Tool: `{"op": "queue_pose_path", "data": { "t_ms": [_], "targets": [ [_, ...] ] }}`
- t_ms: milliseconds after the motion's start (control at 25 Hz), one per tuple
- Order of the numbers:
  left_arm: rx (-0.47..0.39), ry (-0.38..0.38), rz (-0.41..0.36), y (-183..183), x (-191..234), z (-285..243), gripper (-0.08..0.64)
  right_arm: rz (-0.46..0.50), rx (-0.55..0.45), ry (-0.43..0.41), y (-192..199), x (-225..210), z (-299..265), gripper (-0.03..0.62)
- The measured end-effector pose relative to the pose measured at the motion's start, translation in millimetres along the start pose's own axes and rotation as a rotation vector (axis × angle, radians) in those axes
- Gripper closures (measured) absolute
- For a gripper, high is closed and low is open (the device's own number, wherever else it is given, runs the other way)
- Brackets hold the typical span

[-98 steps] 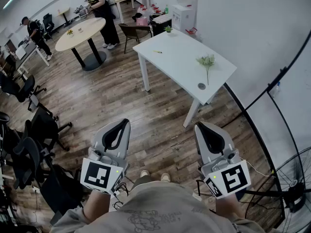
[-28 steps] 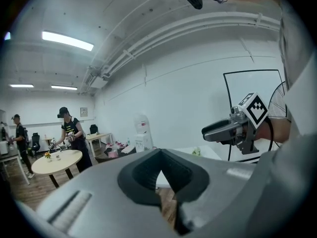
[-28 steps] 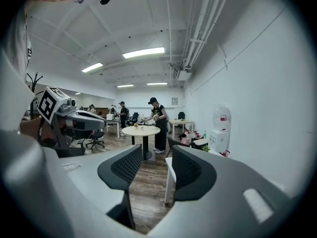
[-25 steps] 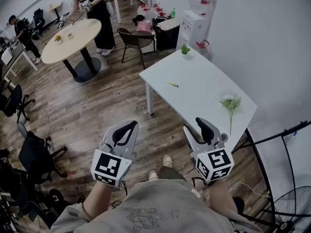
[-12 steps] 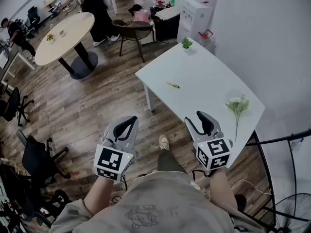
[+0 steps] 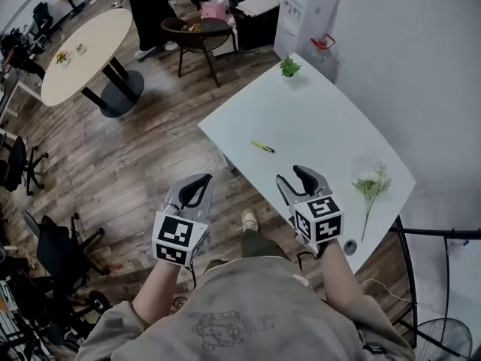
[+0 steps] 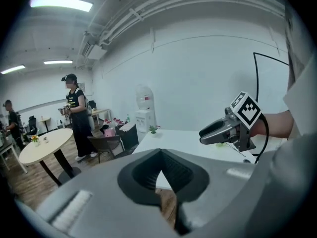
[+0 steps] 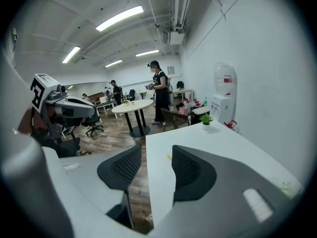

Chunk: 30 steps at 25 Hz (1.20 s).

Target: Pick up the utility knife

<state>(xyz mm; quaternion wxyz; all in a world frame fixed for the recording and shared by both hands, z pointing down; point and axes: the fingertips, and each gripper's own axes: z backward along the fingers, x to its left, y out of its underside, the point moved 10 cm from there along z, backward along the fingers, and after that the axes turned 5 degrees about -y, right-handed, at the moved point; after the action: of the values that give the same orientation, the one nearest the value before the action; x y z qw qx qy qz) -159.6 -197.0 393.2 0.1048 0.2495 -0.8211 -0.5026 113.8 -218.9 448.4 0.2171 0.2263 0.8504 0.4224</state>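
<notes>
**A:** Utility knife (image 6: 263, 147): where is it being seen?

**B:** It is being shown lying flat on the white tabletop (image 6: 323, 119), close to the edge facing the wooden floor (image 6: 143, 164). It is a slim yellow strip, and nothing is touching it.

**A:** Is it being gripped by anything?

**B:** No. The right claw (image 6: 288, 174) is being held with its jaws wide apart and nothing between the pads. It is being held at the near edge of the tabletop, short of the knife. In the right gripper view the knife is being framed in the gap between the jaws, far ahead.

**A:** And the left claw (image 6: 203, 180)?

**B:** It is being held closed and empty, with the tips meeting. It is out over the floor beside the tabletop, well apart from the knife.

**A:** Is anything else being carried by the tabletop?

**B:** A small potted plant (image 6: 289, 67) is at the far corner and a flower sprig (image 6: 372, 183) is near the right edge, both well apart from the knife
</notes>
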Motion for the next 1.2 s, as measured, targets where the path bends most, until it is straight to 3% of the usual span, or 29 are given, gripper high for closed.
{"op": "queue_pose_path", "data": {
  "t_ms": [240, 560, 880, 1200],
  "targets": [
    [0.125, 0.013, 0.064, 12, 20, -72, 0.560, -0.017, 0.119, -0.015, 10, -50, -65, 0.396],
    [0.255, 0.030, 0.079, 38, 37, -137, 0.560, -0.001, 0.258, -0.053, 31, -80, -134, 0.414],
    [0.370, 0.091, 0.053, 69, 42, -168, 0.560, 0.021, 0.376, -0.057, 55, -90, -176, 0.410],
    [0.416, 0.148, 0.044, 95, 53, -184, 0.560, 0.053, 0.435, 0.003, 71, -95, -209, 0.411]
  ]
}}
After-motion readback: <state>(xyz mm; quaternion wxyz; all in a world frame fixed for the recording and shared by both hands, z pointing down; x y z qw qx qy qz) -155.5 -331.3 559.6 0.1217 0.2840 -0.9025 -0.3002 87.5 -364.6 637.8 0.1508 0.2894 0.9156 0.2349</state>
